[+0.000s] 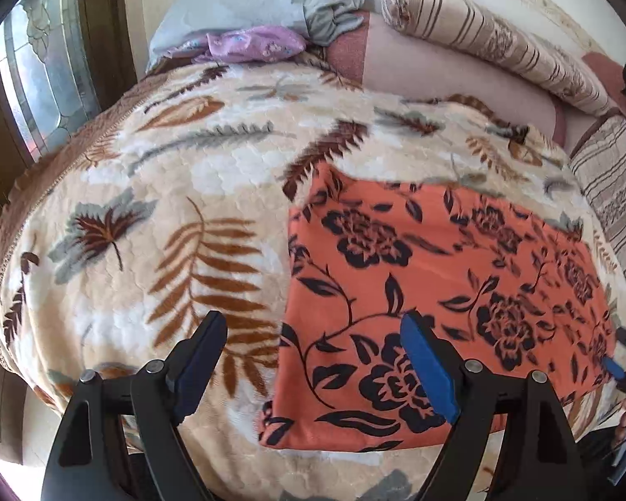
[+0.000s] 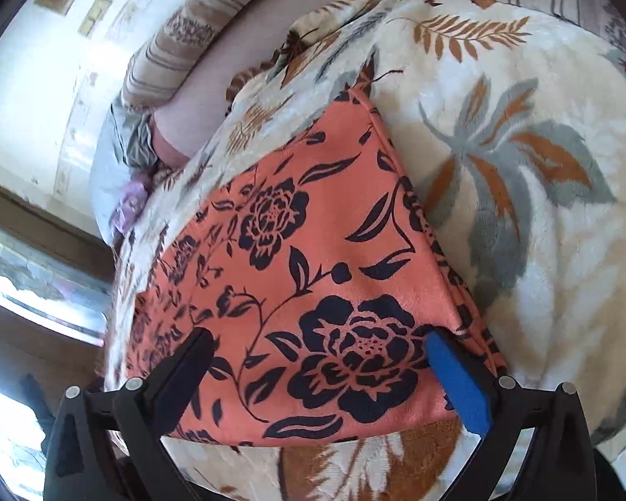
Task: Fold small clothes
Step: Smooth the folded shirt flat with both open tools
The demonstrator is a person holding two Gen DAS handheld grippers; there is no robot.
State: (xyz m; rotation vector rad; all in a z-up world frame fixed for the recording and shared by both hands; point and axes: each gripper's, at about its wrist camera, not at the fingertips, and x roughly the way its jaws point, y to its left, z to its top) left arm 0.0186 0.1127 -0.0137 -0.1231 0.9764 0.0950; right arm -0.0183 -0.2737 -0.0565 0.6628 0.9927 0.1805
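Note:
An orange garment with black flowers (image 1: 438, 275) lies flat in a folded rectangle on the leaf-print blanket (image 1: 167, 192). My left gripper (image 1: 313, 334) is open and empty, hovering over the garment's near left edge. In the right wrist view the same garment (image 2: 304, 275) fills the middle, and my right gripper (image 2: 317, 350) is open and empty above its near right end. The right gripper's blue tip also shows at the far right edge of the left wrist view (image 1: 615, 369).
A grey pillow (image 1: 263, 4), a purple cloth (image 1: 254, 44) and a striped bolster (image 1: 492, 37) lie at the head of the bed. A window (image 1: 33, 71) is to the left. The blanket (image 2: 521, 167) spreads around the garment.

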